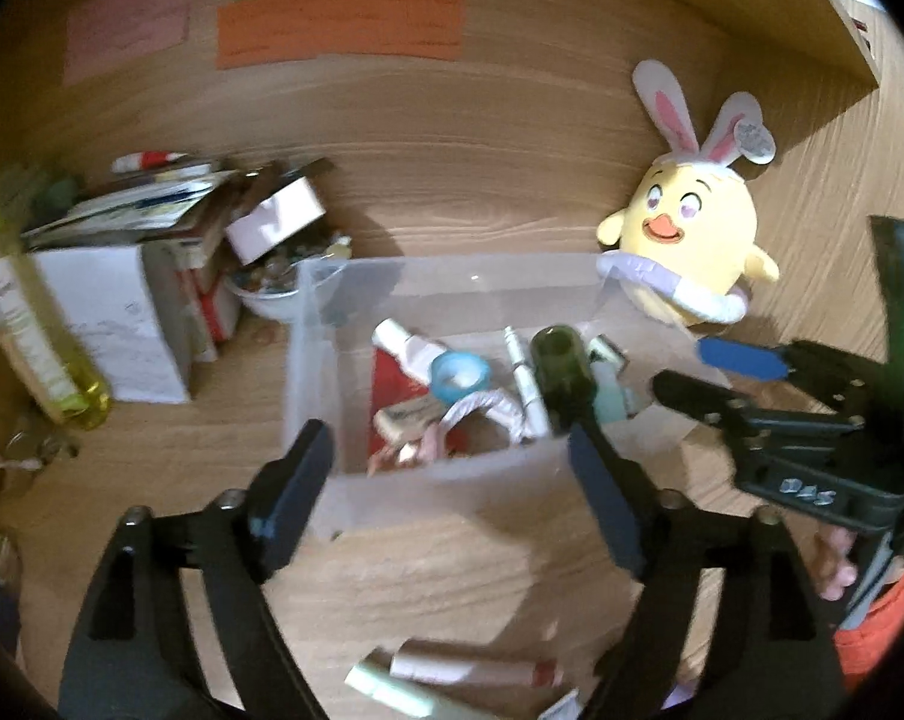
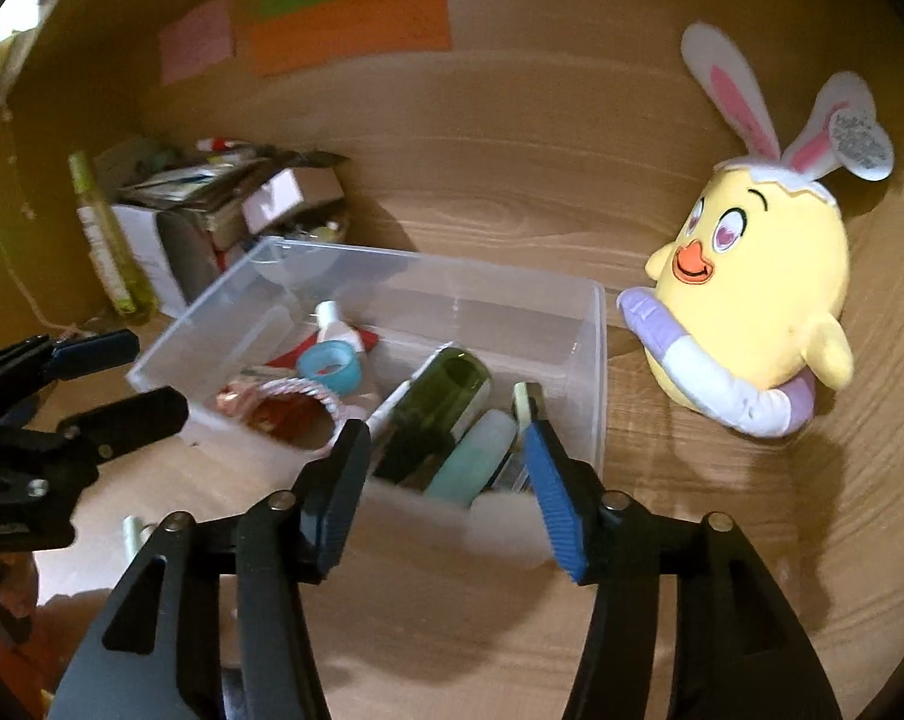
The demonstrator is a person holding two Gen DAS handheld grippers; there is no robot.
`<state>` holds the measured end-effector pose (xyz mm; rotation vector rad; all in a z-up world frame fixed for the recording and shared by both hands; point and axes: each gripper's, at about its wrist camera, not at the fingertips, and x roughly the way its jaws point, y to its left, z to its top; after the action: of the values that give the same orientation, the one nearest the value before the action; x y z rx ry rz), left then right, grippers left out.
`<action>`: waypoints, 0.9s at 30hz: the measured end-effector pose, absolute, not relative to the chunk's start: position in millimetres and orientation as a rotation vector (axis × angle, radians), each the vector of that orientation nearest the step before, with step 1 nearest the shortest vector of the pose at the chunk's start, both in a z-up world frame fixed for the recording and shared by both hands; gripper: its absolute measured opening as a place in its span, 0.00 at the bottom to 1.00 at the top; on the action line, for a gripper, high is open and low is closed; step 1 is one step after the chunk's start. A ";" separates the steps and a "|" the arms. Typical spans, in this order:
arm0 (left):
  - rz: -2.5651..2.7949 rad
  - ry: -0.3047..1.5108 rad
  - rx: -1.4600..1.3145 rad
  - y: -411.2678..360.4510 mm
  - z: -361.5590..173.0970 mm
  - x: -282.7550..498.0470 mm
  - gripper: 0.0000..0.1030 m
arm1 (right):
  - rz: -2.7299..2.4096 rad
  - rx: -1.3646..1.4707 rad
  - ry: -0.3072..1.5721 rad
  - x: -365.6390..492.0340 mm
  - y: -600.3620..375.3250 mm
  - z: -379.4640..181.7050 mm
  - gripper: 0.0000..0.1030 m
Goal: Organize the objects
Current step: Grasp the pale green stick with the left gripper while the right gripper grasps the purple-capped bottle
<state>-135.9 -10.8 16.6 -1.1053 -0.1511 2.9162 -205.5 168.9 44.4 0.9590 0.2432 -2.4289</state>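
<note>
both my claws, left claw (image 1: pixel 452 474) and right claw (image 2: pixel 446 468), hang released over one clear bin (image 2: pixel 596 360); one green bottle (image 2: pixel 446 408) inside, one plush chick (image 2: pixel 758 300) beside it.

Left wrist cam sits behind its own black two-finger left gripper (image 1: pixel 452 480), angled down at the clear plastic storage bin (image 1: pixel 308 360), close, frame centre. Right wrist cam does likewise over the right gripper (image 2: pixel 446 480), bin (image 2: pixel 596 372) nearer and skewed. Both share the bin, the yellow plush chick with bunny ears (image 1: pixel 692 240) (image 2: pixel 764 300) at right, and the wood-grain desk (image 1: pixel 452 168) (image 2: pixel 512 180); each sees the other gripper at frame edge.
</note>
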 end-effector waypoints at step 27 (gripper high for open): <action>2.817 -0.336 -1.411 -9.1 -63.1 -47.8 0.87 | -2.246 1.027 0.213 -87.6 176.0 -16.8 0.62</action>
<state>-47.8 -9.1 -63.1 -1.4107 -0.3359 2.8175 -87.6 176.0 -16.8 1.0272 0.2132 -2.2459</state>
